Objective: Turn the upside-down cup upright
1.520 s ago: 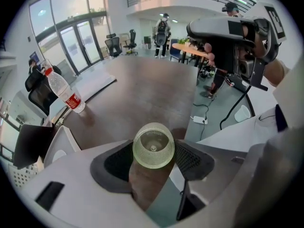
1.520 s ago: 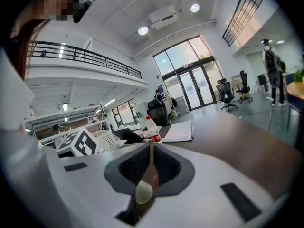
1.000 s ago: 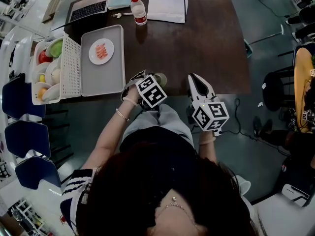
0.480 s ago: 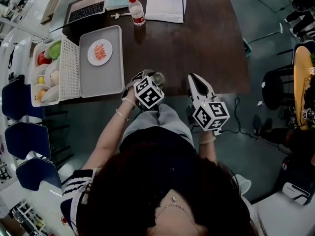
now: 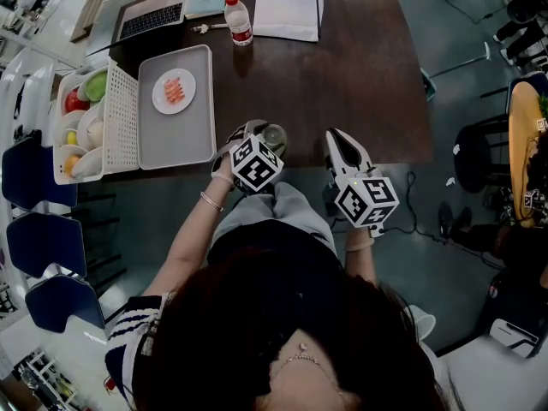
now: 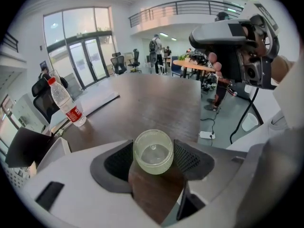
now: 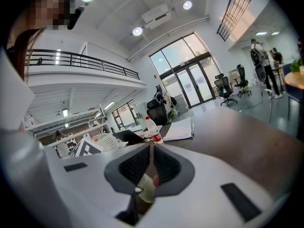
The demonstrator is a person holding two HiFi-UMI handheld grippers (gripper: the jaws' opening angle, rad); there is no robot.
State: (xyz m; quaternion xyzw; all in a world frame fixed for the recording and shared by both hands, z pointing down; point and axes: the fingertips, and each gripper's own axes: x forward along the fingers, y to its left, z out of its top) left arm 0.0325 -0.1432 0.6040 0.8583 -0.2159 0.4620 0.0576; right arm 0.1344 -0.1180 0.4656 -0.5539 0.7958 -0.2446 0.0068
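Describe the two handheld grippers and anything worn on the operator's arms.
Both are smooth white moulded shells. The left gripper has dark, dimpled claw pads; the right gripper is the same build. Each carries a white cube with black square markers: left cube, right cube. A thin bracelet is on the left wrist, and a dark-and-white striped sleeve sits at the shoulder.

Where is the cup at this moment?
In the head view the cup sits at the table's near edge, gripped between the jaws of the left hand-held gripper, just left of the right hand-held gripper.
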